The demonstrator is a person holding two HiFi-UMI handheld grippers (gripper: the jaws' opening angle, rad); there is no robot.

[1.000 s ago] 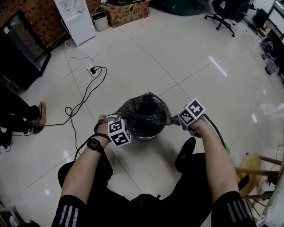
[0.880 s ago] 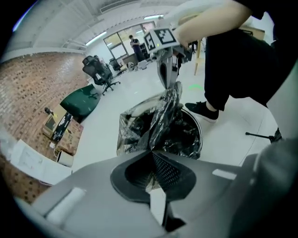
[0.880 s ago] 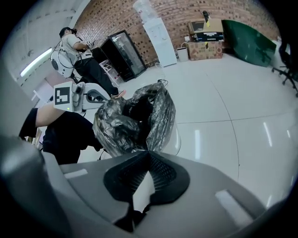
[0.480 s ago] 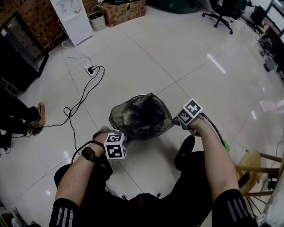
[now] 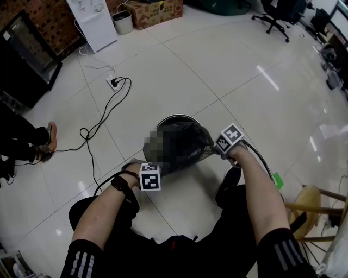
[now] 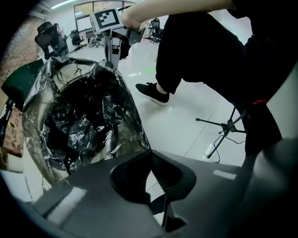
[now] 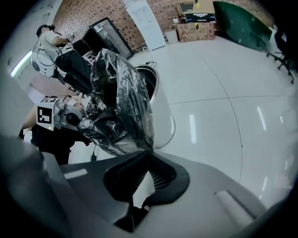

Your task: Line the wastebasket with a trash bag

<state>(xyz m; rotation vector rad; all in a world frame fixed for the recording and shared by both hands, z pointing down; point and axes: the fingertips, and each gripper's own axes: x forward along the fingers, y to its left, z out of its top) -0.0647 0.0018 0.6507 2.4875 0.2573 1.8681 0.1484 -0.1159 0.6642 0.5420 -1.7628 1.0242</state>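
Jaws tight on trash bag (over wastebasket)

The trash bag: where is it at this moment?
In the head view's centre, the trash bag sits partly over the wastebasket, its edge pinched by the left gripper at its near left and the right gripper at its right.

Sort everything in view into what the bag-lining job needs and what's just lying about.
Job:
- wastebasket
- bag
- left gripper and right gripper, both shut on the bag's edge

Lying about:
- power strip
- cable
- box
- office chair
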